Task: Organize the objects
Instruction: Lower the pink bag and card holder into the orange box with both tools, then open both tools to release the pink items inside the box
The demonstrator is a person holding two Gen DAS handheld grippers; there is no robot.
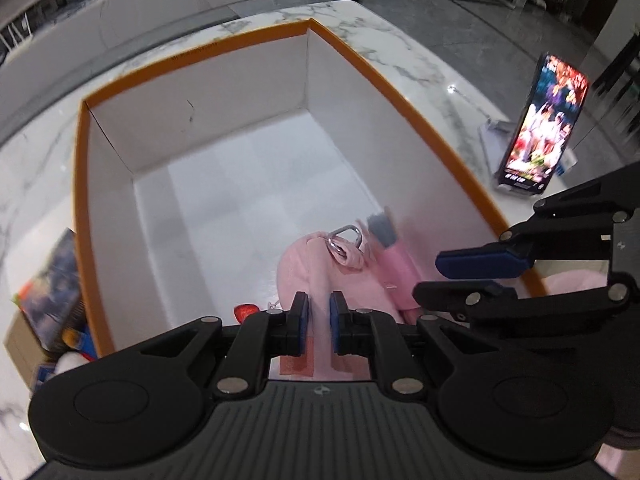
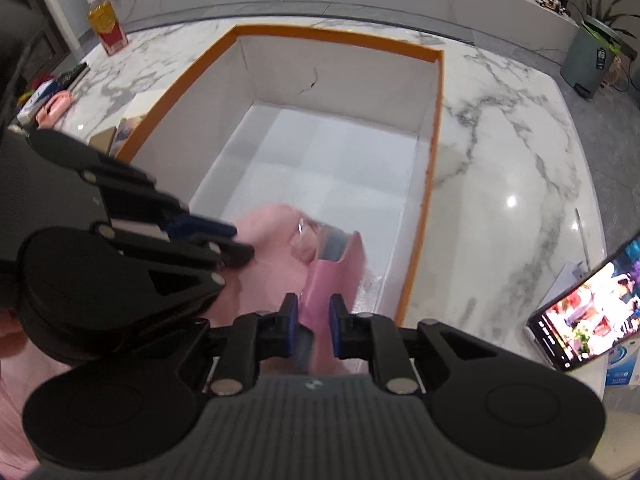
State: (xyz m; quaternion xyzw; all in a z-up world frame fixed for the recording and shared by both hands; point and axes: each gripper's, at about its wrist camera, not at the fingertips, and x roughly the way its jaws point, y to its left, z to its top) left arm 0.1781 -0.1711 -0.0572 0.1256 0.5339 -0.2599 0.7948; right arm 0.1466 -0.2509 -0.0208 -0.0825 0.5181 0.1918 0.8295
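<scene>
Inside orange-rimmed white cardboard box (image 1: 420, 120): left tongs (image 1: 319, 310) pinch pink fabric bag (image 1: 320, 276); right tongs (image 2: 313, 314) grip pink rectangular case (image 2: 332, 280).

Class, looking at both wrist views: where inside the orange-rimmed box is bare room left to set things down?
The box floor is bare toward its far wall and corners. The near end is crowded: pink bag, left gripper, right gripper.
</scene>
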